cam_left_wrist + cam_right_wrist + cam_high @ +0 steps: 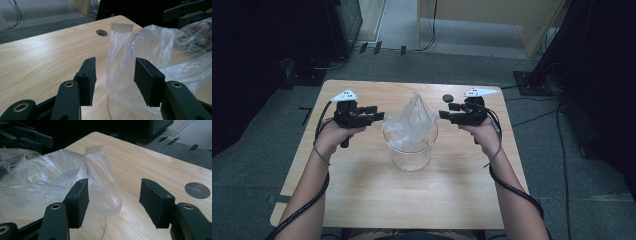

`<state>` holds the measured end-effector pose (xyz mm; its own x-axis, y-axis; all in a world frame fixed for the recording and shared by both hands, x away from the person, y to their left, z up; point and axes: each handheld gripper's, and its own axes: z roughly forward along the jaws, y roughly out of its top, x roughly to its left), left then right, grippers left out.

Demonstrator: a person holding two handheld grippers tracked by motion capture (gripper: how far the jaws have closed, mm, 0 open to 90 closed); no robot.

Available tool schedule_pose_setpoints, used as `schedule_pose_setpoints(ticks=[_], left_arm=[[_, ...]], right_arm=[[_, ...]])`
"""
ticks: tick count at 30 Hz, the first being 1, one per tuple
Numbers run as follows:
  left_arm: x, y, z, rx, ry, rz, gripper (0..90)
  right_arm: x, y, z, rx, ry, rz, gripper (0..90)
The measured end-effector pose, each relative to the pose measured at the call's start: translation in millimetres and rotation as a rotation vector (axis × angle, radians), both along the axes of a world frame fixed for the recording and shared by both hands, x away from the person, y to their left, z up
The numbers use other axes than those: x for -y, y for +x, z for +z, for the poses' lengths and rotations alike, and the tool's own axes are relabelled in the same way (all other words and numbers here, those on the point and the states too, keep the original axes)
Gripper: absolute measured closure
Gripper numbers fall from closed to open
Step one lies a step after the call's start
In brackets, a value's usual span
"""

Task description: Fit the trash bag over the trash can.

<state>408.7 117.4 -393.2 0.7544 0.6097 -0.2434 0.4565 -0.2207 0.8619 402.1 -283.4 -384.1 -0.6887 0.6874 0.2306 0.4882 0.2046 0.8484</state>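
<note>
A clear round container [410,150] stands at the middle of the wooden table [362,190]. A thin transparent plastic bag [412,117] sits in it and rises crumpled above the rim to a peak. My left gripper [379,116] is just left of the bag, level, pointing right at it. In the left gripper view the jaws [115,67] stand open, with a fold of the bag [155,50] just beyond them and untouched by the pads. My right gripper [443,114] faces the bag from the right. It is open [113,192], with the bag's edge [100,170] lying behind its left finger.
A round cable hole [448,97] lies in the tabletop behind the container, near the right gripper. Black equipment stands and cables [532,80] sit on the grey floor around the table. Pale wooden furniture [492,15] stands at the back.
</note>
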Motion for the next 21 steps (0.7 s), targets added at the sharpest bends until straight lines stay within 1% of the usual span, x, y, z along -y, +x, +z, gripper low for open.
schedule_pose_setpoints(ticks=[4,8,12,16,19,21], left_arm=[[-1.3,-2.4,3.1,0.002,0.01,-0.011,50.9],[-1.1,-5.9,10.0,0.012,0.0,-0.02,50.1],[-0.9,-11.2,16.3,0.004,-0.014,-0.041,49.1],[-0.6,-17.4,20.6,0.016,-0.012,-0.057,47.9],[-1.0,-21.7,24.4,0.017,-0.03,-0.058,47.4],[-1.0,-25.3,27.6,0.026,-0.033,-0.064,46.9]], right_arm=[[0.4,-2.9,5.8,0.002,-0.01,0.012,40.7],[0.7,-6.0,10.9,0.008,-0.018,0.021,40.7],[1.0,-8.9,14.5,0.009,-0.017,0.024,40.7],[1.2,-11.4,16.3,0.0,-0.013,0.023,40.9],[2.1,-13.0,17.1,0.0,-0.007,0.026,41.1],[3.7,-14.9,18.3,-0.001,-0.004,0.028,41.3]])
